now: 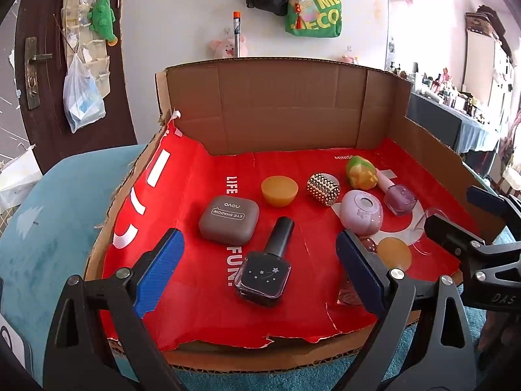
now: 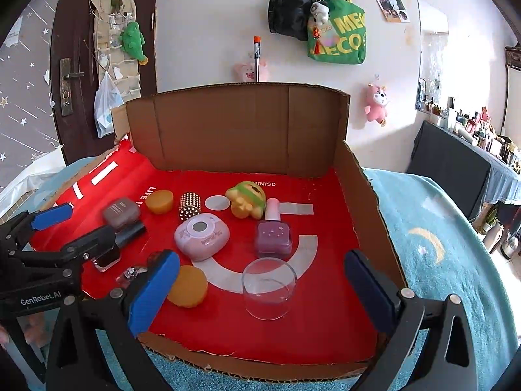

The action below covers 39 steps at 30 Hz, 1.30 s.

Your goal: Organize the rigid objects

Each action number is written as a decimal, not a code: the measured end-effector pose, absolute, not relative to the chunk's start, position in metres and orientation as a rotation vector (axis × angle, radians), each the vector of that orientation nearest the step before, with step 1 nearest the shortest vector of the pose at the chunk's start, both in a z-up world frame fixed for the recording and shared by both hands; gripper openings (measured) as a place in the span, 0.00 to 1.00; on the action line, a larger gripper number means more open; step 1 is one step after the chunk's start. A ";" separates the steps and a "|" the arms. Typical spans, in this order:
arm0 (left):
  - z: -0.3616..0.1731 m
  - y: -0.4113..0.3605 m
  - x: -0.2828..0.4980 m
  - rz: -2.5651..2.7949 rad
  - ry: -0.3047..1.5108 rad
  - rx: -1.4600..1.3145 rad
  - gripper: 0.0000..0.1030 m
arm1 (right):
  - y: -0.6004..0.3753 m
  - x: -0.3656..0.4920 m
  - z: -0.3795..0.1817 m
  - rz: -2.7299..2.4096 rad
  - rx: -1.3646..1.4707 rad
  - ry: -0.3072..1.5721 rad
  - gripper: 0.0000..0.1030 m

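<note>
Glass cup (image 2: 269, 289) — between right fingers (image 2: 153, 293)

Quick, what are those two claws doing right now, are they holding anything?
Left claw: open, holding nothing; the black nail polish bottle lies on the tray between its fingers.
Right claw: open, holding nothing; the clear cup sits ahead of it.

surface: teal rug (image 2: 429, 228) | on it: open cardboard tray (image 2: 368, 202), red-lined, holding small cosmetics
</note>
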State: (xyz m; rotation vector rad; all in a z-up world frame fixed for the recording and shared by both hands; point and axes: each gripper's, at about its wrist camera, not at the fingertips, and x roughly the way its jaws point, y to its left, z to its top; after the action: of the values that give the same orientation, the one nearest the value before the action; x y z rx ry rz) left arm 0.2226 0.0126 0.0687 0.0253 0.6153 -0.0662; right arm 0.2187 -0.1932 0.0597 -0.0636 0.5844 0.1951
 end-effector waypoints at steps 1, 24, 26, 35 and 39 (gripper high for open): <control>0.069 0.012 0.223 -0.067 0.616 0.026 0.92 | -0.193 0.218 0.060 0.195 -0.062 0.583 1.00; 0.069 0.009 0.219 -0.075 0.608 0.041 0.92 | -0.194 0.219 0.060 0.188 -0.056 0.578 1.00; 0.069 0.009 0.219 -0.075 0.607 0.041 0.92 | -0.195 0.218 0.061 0.186 -0.057 0.579 1.00; 0.070 0.011 0.218 -0.074 0.601 0.031 0.92 | -0.195 0.218 0.061 0.184 -0.059 0.579 1.00; 0.071 0.011 0.218 -0.073 0.603 0.028 0.92 | -0.195 0.218 0.061 0.185 -0.059 0.579 1.00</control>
State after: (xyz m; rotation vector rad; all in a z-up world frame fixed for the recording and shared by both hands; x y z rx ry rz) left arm 0.2180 0.0112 0.0705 0.0280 0.6026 -0.0734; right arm 0.2183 -0.1949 0.0609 -0.0586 0.5791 0.1850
